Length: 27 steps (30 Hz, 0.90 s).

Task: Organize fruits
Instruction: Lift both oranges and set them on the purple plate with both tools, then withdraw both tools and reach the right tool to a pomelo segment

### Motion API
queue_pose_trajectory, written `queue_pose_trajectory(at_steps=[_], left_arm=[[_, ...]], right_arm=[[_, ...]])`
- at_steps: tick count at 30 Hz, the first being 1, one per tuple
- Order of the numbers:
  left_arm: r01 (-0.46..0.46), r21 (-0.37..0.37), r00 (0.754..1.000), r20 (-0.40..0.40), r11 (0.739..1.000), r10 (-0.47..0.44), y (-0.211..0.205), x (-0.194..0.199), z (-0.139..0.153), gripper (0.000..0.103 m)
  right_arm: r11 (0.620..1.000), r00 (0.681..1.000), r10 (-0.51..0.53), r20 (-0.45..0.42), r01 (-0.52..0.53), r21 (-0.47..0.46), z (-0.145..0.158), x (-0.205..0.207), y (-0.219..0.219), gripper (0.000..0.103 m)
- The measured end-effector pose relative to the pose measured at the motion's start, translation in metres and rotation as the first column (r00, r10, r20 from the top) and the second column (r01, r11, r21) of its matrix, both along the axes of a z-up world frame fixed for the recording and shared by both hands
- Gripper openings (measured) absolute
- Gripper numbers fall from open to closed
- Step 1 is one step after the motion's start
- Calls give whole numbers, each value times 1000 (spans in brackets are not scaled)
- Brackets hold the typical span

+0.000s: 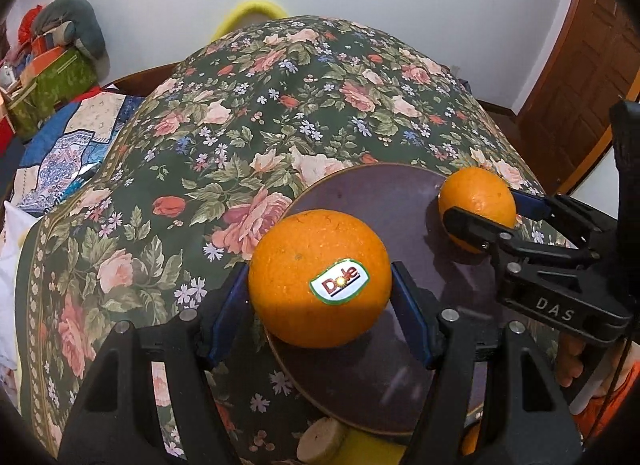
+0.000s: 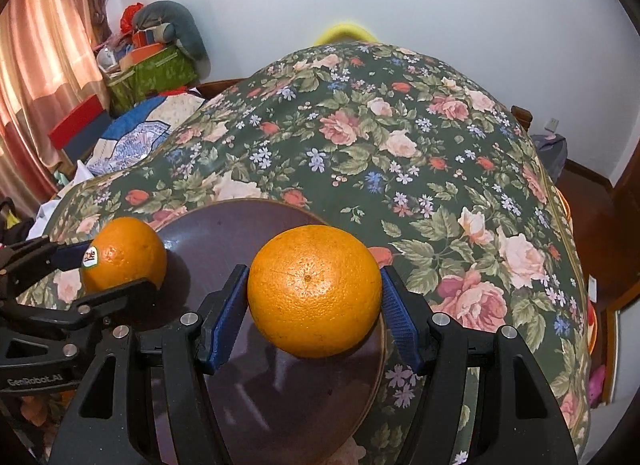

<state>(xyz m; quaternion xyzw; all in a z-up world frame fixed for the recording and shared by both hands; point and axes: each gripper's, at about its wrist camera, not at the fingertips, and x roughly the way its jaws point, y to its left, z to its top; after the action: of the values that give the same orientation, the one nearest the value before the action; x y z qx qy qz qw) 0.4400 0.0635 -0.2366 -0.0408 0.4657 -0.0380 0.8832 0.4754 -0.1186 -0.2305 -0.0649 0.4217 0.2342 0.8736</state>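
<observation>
My left gripper is shut on an orange with a Dole sticker, held over the left edge of a dark round plate. My right gripper is shut on a plain orange, held over the right part of the same plate. In the left wrist view the right gripper and its orange are at the right. In the right wrist view the left gripper and the stickered orange are at the left.
The plate lies on a dark green floral tablecloth. A yellow chair back stands behind the table. Boxes and cloth pile up at the far left. A wooden door is at the right. A yellow and beige object lies at the near table edge.
</observation>
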Motion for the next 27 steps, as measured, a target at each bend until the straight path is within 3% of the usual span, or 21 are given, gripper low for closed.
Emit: queue_pose_trajectory(at_steps=[4, 7, 13, 18, 27], left_arm=[[5, 3, 1000, -2, 1000, -5, -1, 1, -1, 69], [9, -4, 1000, -15, 1000, -10, -2, 0, -2, 80], [-5, 7, 1000, 4, 1000, 5, -1, -12, 5, 81], [-28, 4, 997, 68, 1000, 27, 5, -36, 37, 81], [-39, 49, 979, 200, 998, 28, 7, -109, 100, 81]], right_arm=[[1000, 1000, 9, -1, -9, -9, 0, -1, 2, 63], [1000, 1000, 16, -5, -16, -17, -1, -2, 3, 63], [999, 1000, 1, -4, -1, 47, 14, -14, -8, 66], [1000, 999, -9, 53, 8, 14, 32, -32, -12, 66], [998, 987, 9, 160, -18, 54, 86, -92, -26, 67]])
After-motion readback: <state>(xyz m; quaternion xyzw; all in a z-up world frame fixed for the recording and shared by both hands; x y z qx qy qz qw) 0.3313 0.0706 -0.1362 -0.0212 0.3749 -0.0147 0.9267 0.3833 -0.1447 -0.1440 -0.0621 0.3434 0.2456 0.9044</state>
